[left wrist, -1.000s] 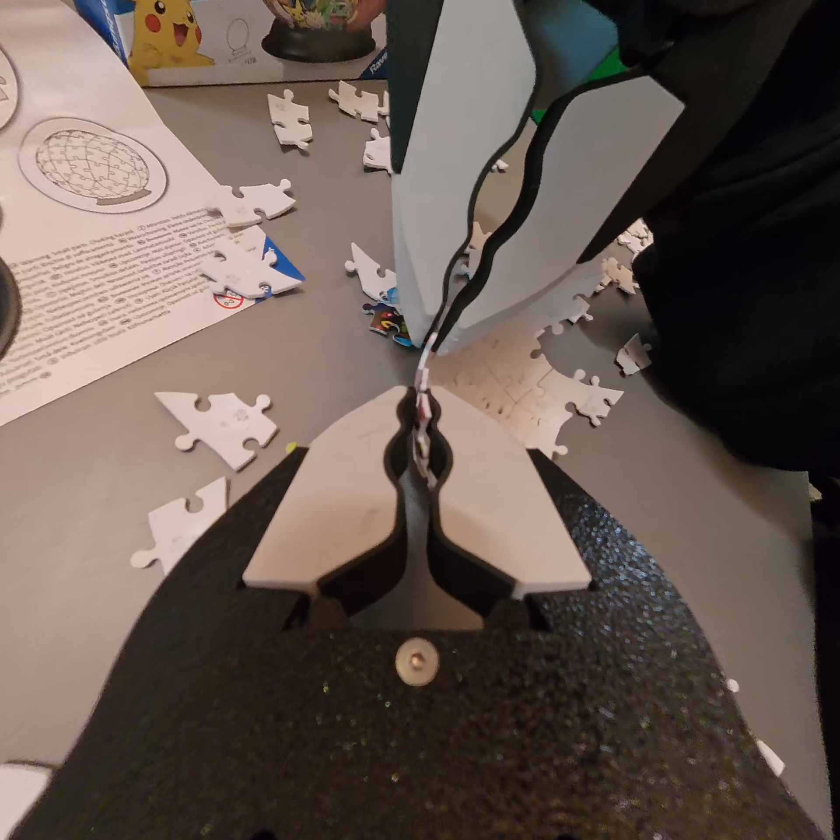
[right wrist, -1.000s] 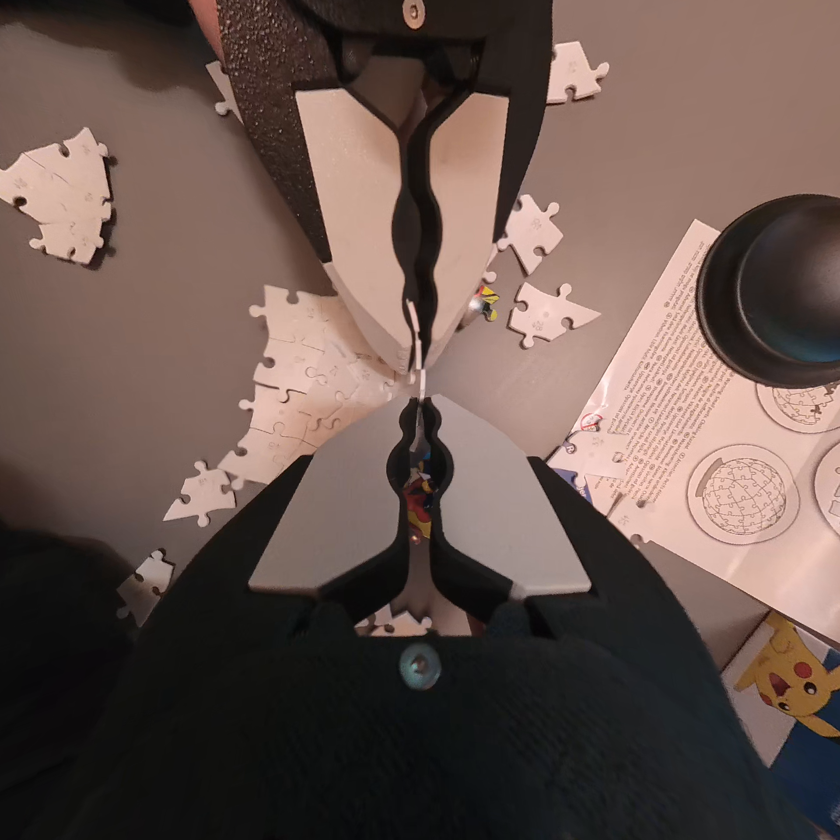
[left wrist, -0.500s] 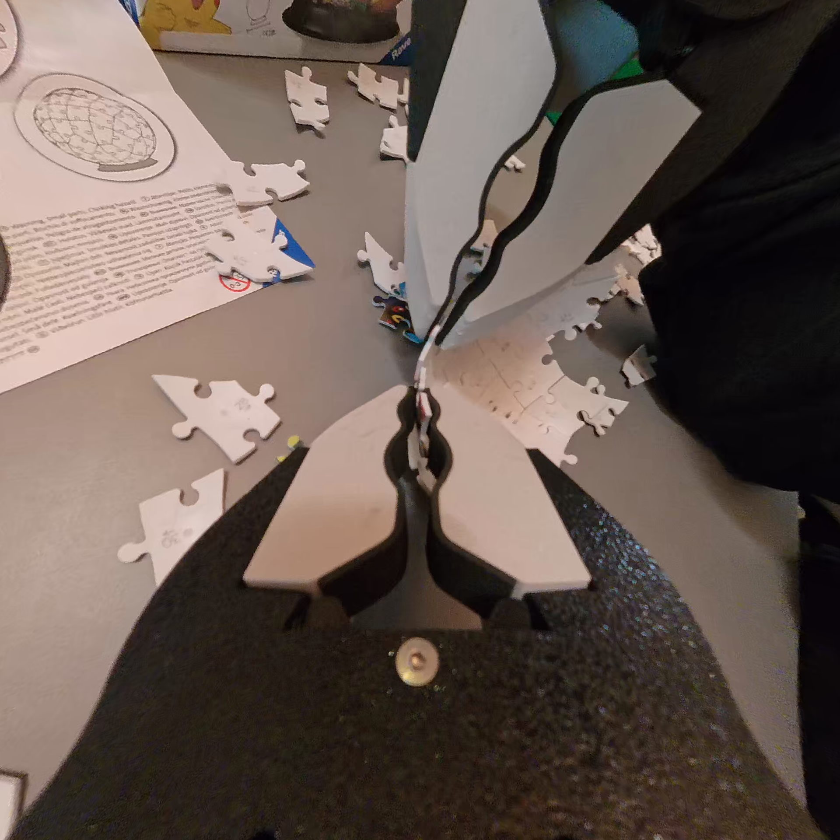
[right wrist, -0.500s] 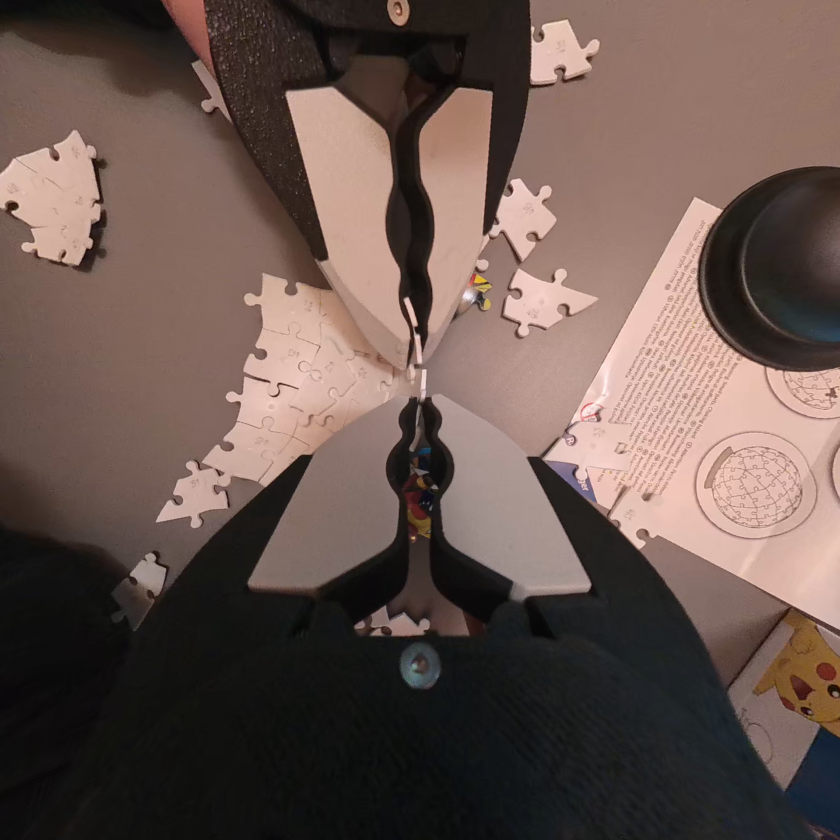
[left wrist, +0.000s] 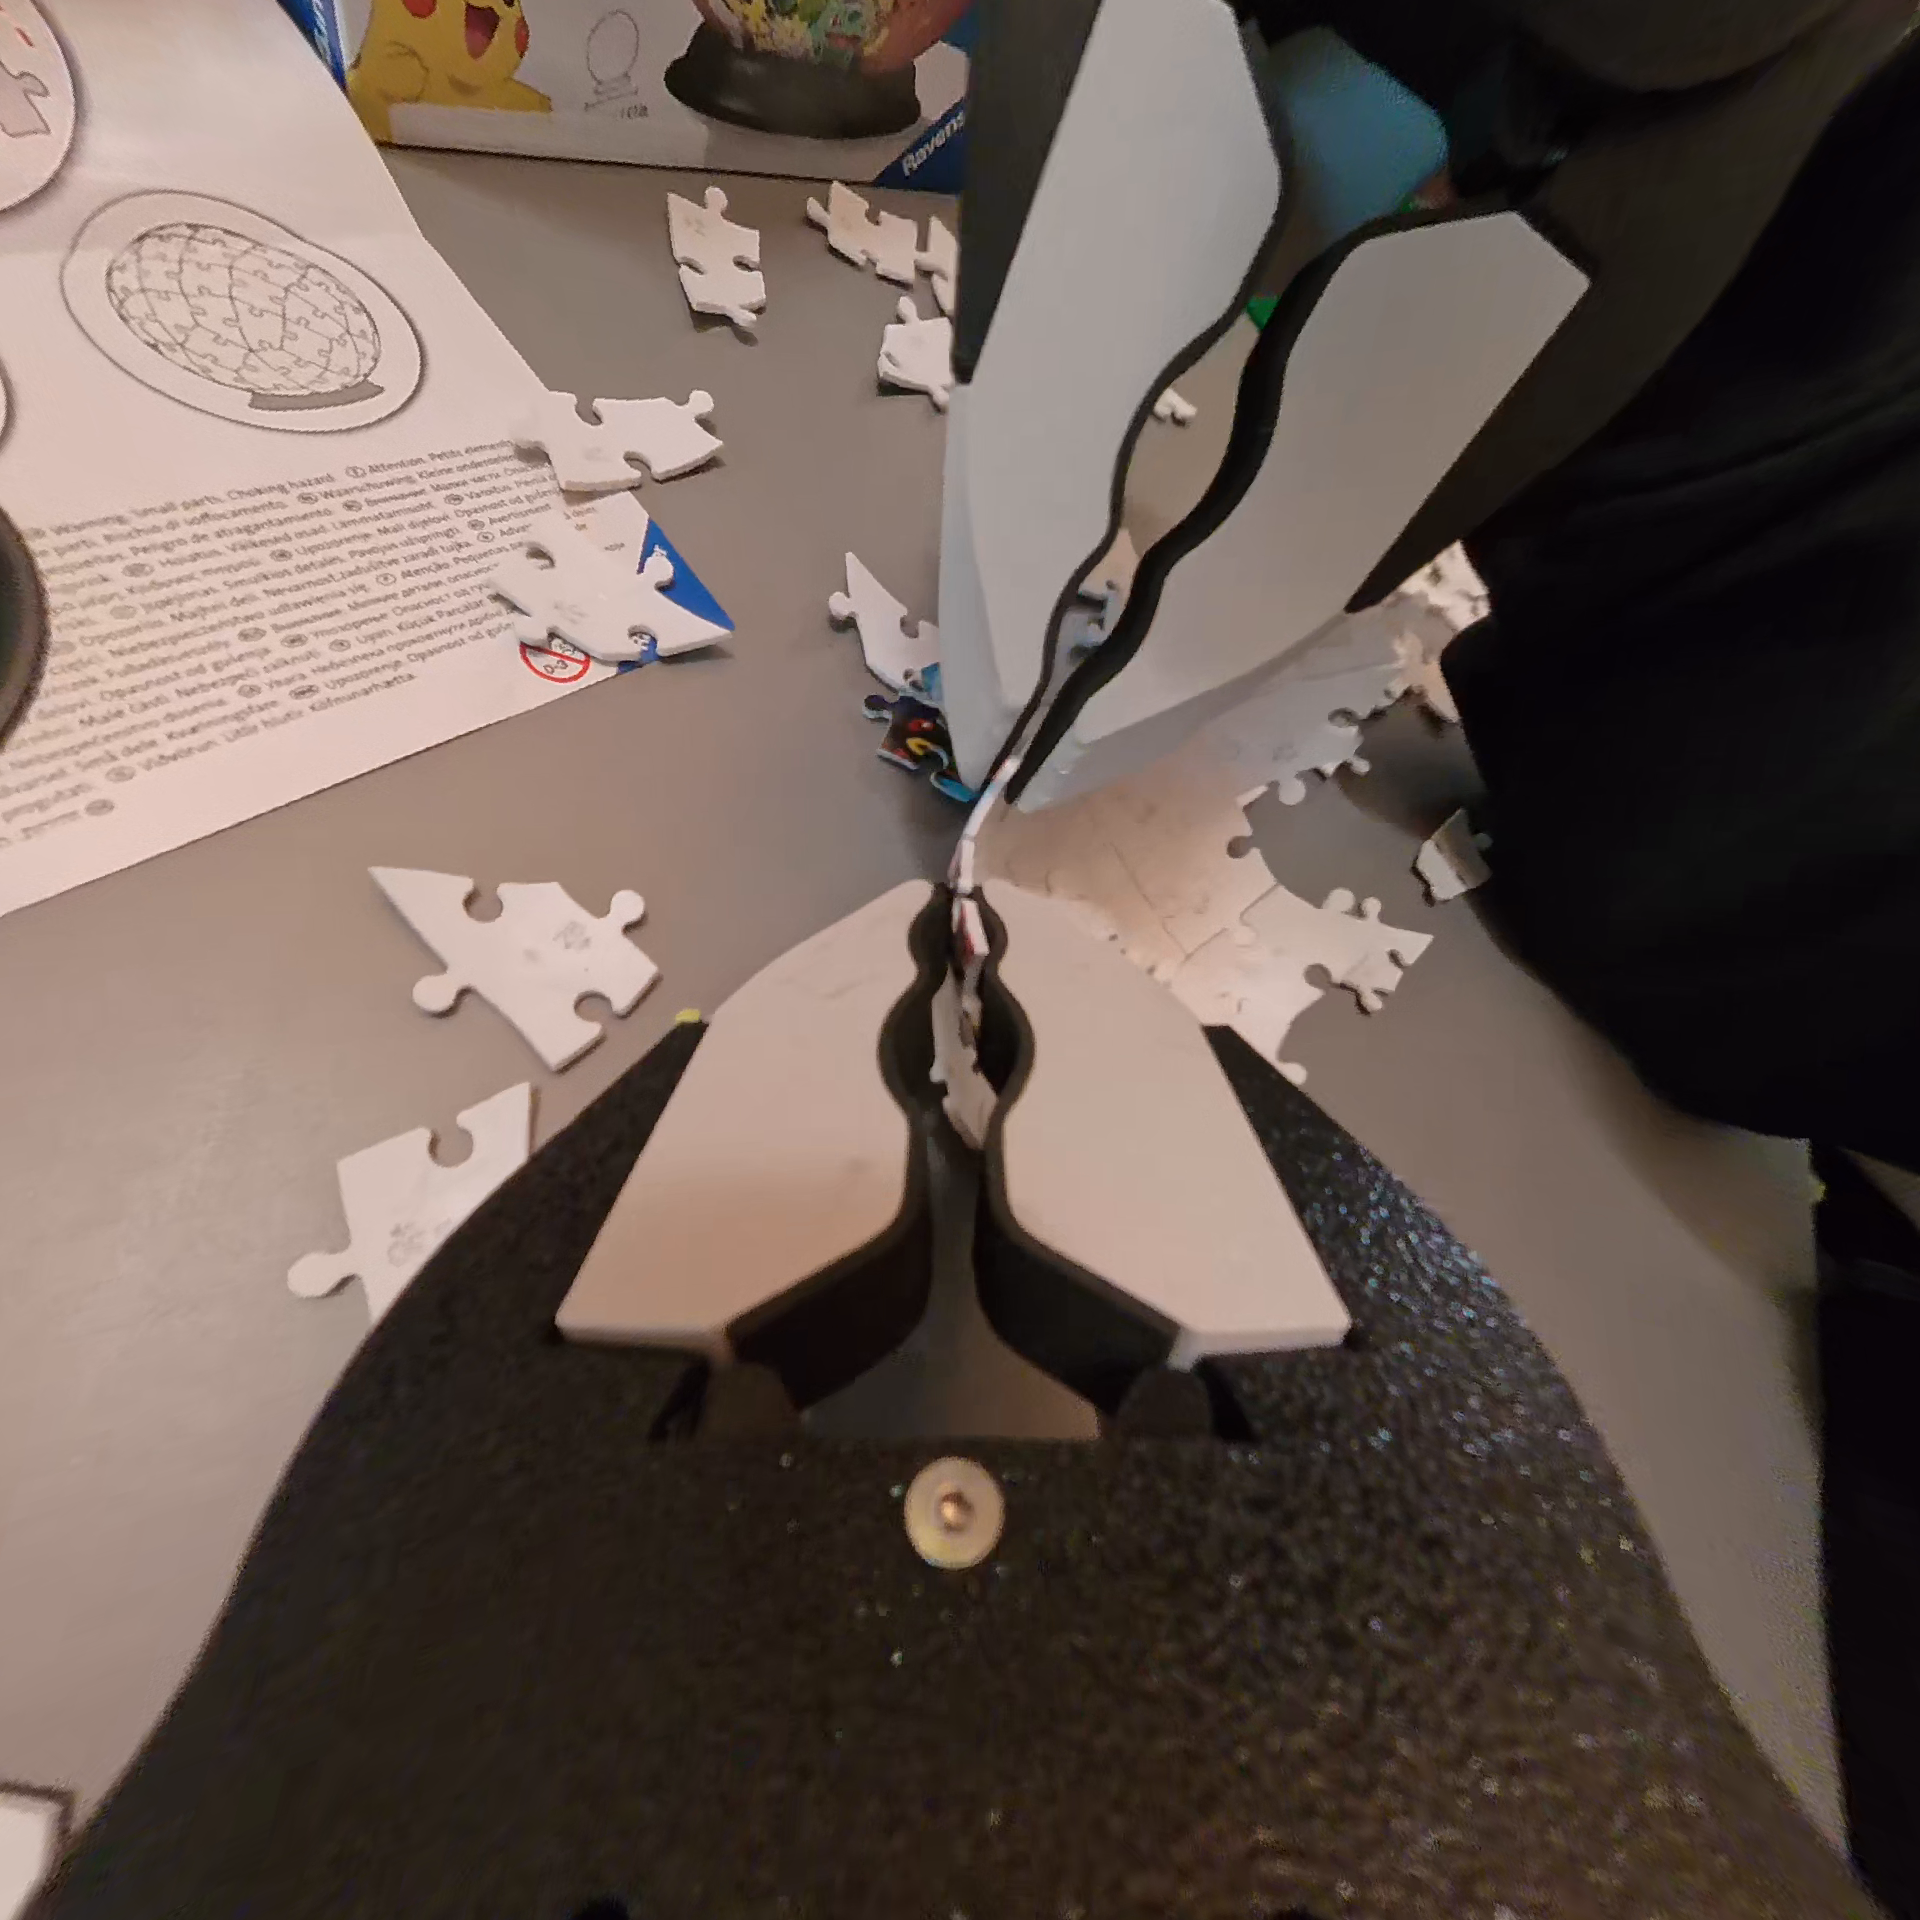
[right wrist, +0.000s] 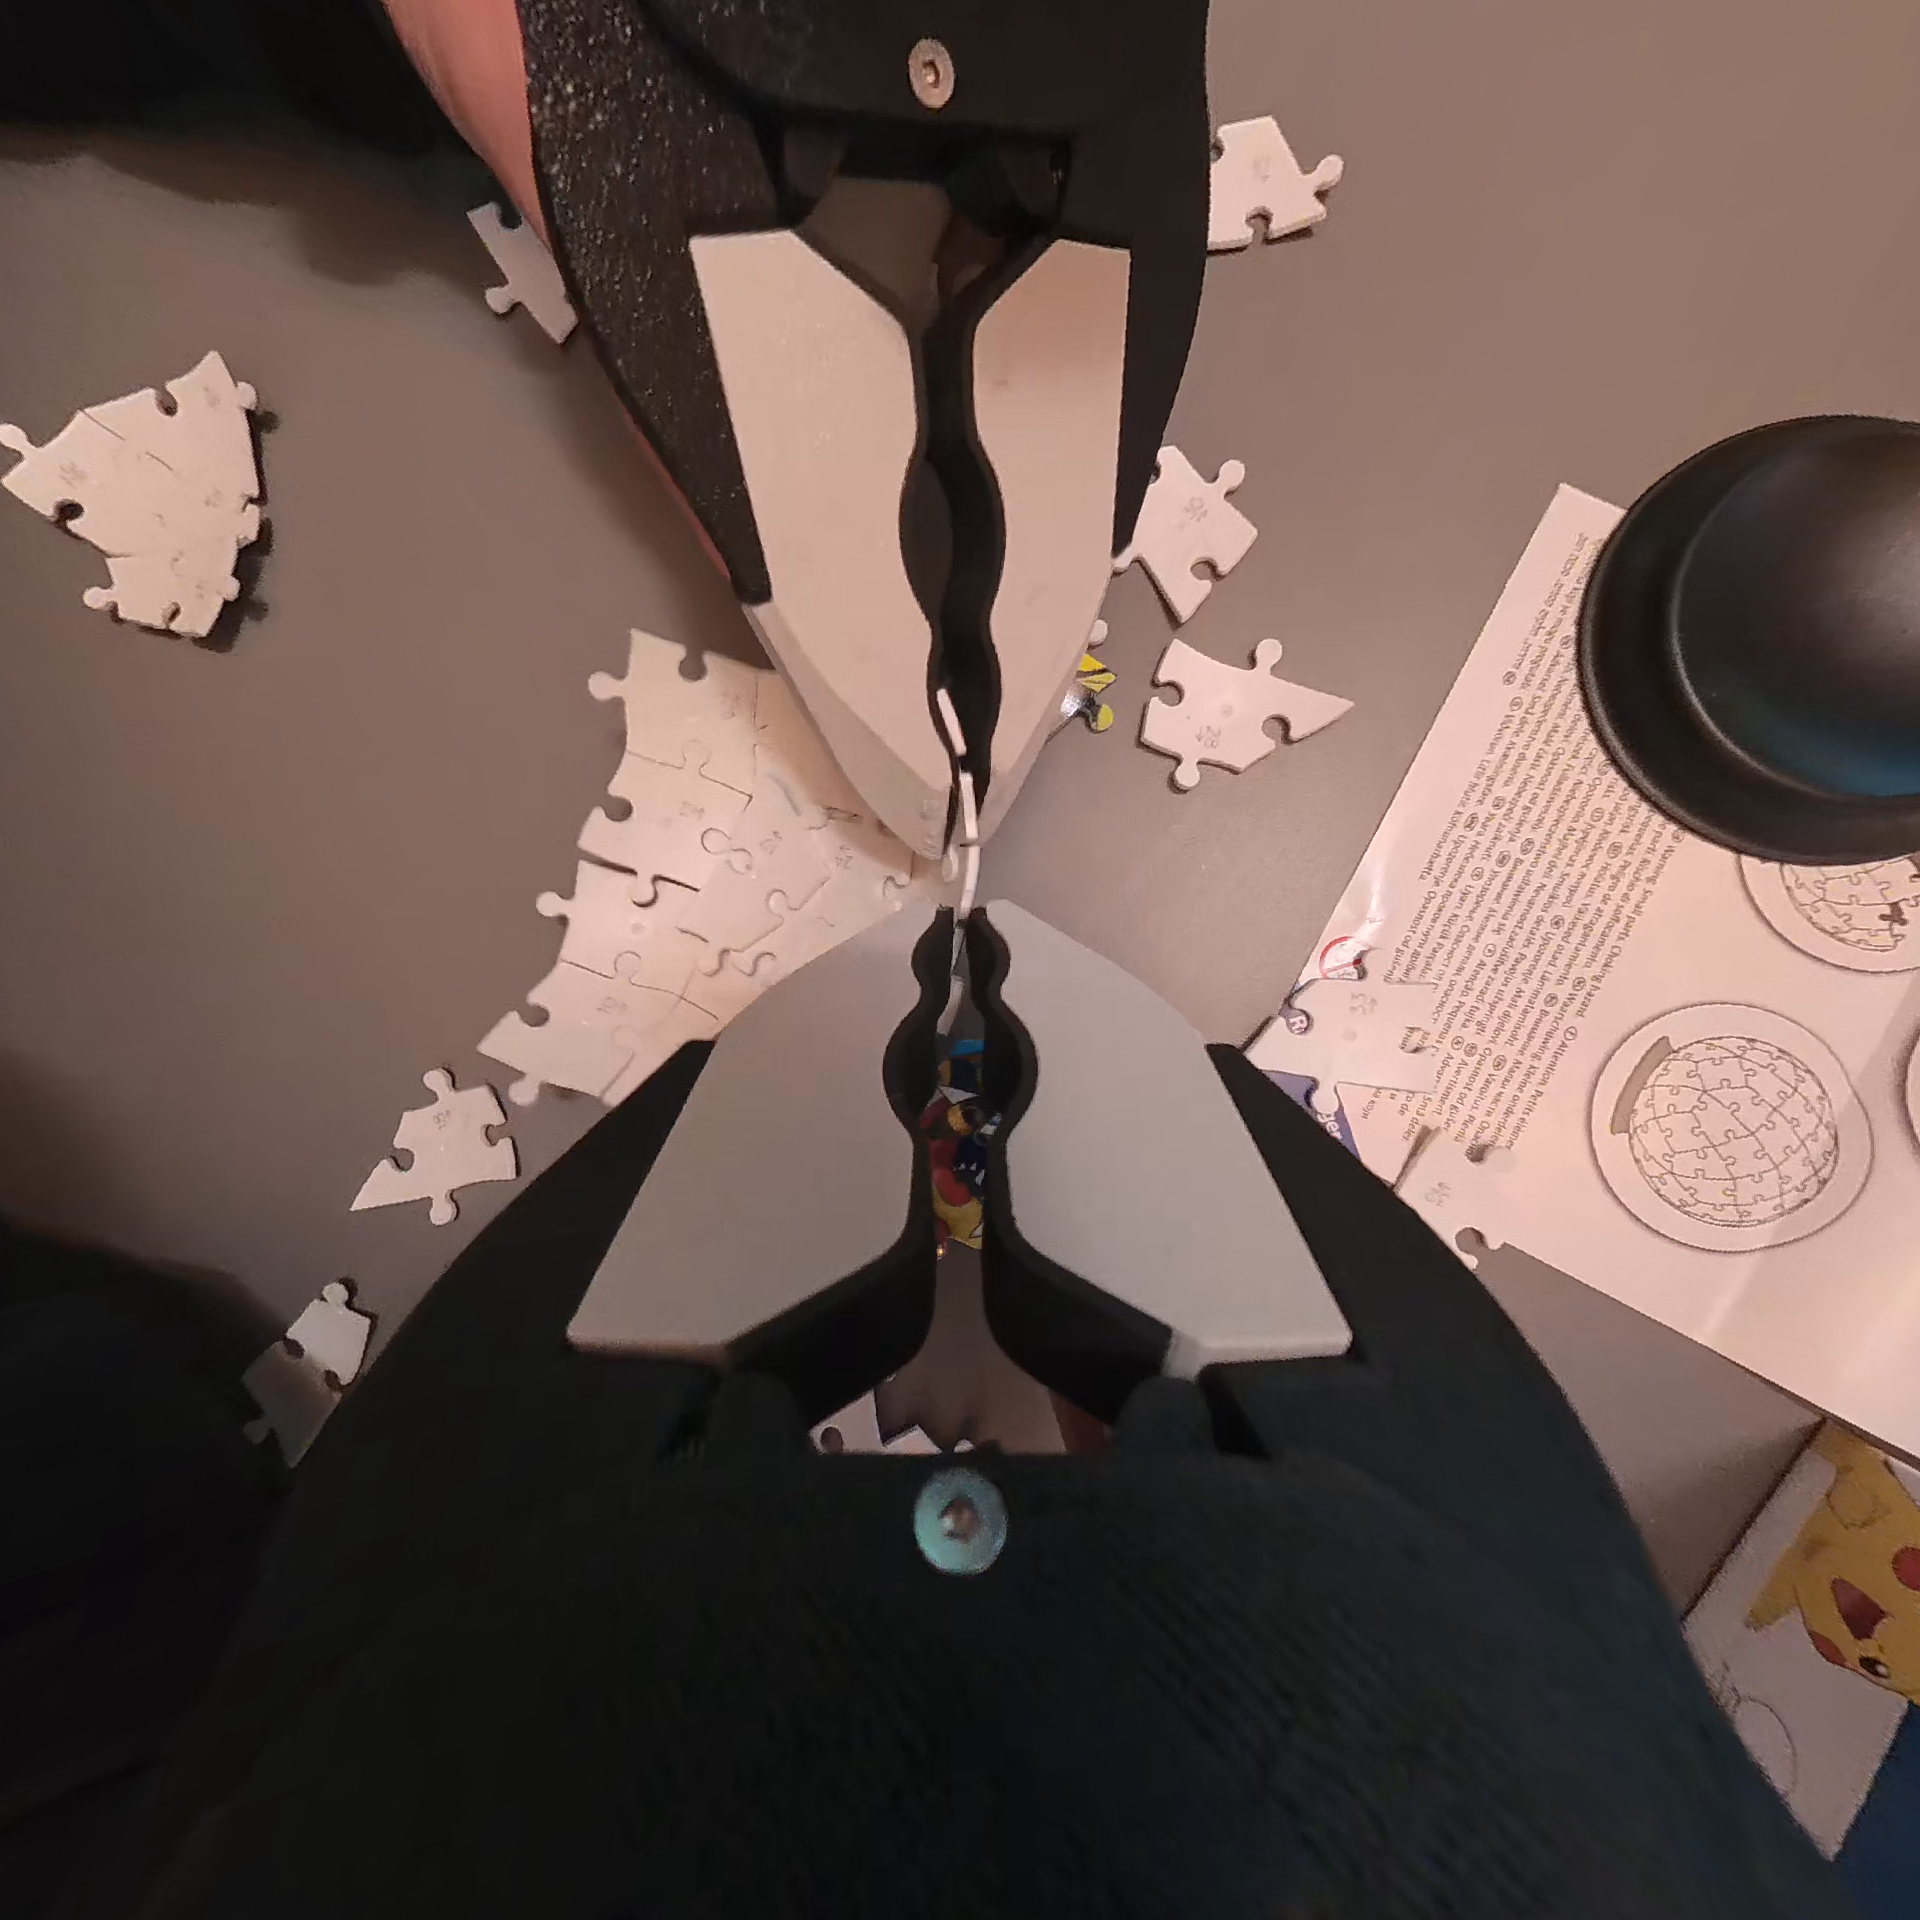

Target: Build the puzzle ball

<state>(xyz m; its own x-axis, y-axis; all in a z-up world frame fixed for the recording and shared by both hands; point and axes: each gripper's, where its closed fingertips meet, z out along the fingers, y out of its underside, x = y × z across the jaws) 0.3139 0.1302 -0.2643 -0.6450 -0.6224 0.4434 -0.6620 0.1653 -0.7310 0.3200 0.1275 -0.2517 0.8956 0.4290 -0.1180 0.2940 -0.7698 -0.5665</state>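
Pinching puzzle pieces (left wrist: 966, 966) edge-on: L tool (left wrist: 961, 904) & R tool (right wrist: 961, 920).

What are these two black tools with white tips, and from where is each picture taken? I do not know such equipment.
They are two hand-held grippers, each with two fingers and its own camera looking along them. One picture looks over the left gripper, the other over the right gripper; each also shows the other gripper opposite. Both are closed on thin white-backed puzzle pieces, held edge-on and meeting tip to tip above the grey table. On it lie loose white jigsaw pieces, a joined white patch, a printed paper sheet, a black round stand and a picture box.
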